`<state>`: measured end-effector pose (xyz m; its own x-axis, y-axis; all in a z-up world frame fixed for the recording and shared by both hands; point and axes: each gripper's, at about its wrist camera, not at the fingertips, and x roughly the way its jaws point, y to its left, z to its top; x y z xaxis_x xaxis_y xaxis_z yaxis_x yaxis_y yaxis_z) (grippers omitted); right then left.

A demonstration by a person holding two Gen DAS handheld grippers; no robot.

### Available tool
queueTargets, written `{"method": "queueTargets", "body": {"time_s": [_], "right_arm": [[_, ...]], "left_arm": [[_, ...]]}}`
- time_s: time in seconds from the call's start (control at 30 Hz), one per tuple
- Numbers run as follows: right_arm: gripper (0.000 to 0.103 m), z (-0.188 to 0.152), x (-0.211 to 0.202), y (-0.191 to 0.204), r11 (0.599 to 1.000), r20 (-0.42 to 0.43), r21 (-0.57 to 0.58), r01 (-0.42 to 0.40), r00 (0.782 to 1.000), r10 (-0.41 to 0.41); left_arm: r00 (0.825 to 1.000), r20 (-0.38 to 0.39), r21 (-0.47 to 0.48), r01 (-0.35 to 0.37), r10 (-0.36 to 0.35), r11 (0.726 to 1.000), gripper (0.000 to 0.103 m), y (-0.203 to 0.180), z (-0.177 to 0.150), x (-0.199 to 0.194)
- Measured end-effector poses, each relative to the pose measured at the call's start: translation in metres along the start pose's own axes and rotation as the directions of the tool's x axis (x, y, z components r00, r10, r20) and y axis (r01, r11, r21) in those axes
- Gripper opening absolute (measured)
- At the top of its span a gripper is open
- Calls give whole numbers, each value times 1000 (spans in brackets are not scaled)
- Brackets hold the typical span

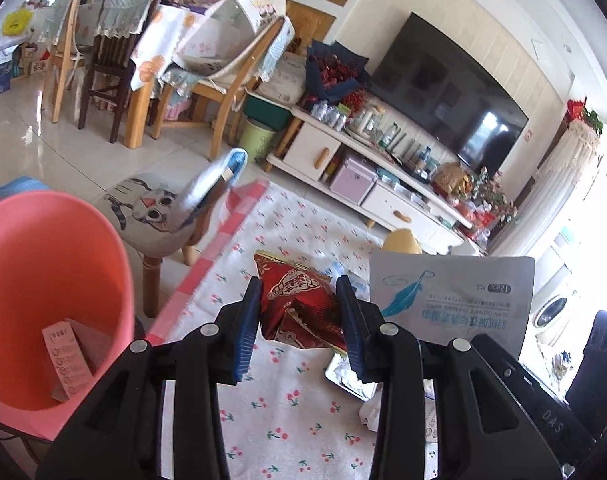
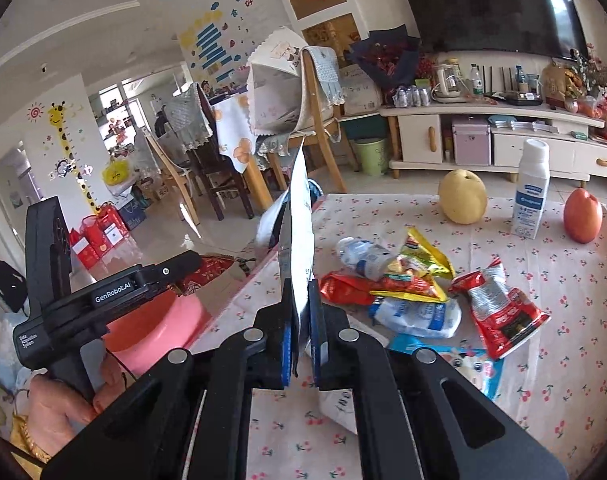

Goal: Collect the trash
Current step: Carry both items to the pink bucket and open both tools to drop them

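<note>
Living room, cherry-print table point(image 2: 563, 320). Left claw point(image 1: 299, 316) clamps red wrapper point(image 1: 299, 300), lifted above table. Right claw point(image 2: 301, 320) pinches flat wipes pouch point(image 2: 299, 216) upright. Pink bin point(image 1: 51, 280) near left. Swing left claw over rim before releasing; remaining wrappers point(image 2: 407, 276) lie mid-table.

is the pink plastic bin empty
No, the pink plastic bin already holds a flat pink printed card packet lying against its inner wall in the left wrist view.
</note>
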<state>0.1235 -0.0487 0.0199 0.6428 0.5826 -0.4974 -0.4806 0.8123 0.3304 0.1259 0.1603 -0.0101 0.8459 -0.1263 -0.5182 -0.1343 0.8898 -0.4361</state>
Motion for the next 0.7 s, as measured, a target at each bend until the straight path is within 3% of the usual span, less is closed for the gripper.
{"method": "queueTargets", "body": {"time_s": [0.2, 0.37, 0.57, 0.7], "right_arm": [[7, 6, 23, 47, 993, -15, 15, -117, 993, 117], [7, 7, 55, 98, 981, -65, -21, -193, 979, 191], [8, 2, 89, 143, 968, -126, -56, -243, 964, 235], [8, -5, 108, 160, 965, -164, -64, -253, 957, 240]], "left_arm": [[990, 91, -64, -98, 104, 993, 39, 35, 16, -24], [966, 143, -196, -187, 217, 963, 39, 78, 28, -43], [939, 152, -316, -250, 309, 915, 39, 120, 35, -60], [930, 141, -348, -276, 341, 896, 39, 132, 37, -63]]}}
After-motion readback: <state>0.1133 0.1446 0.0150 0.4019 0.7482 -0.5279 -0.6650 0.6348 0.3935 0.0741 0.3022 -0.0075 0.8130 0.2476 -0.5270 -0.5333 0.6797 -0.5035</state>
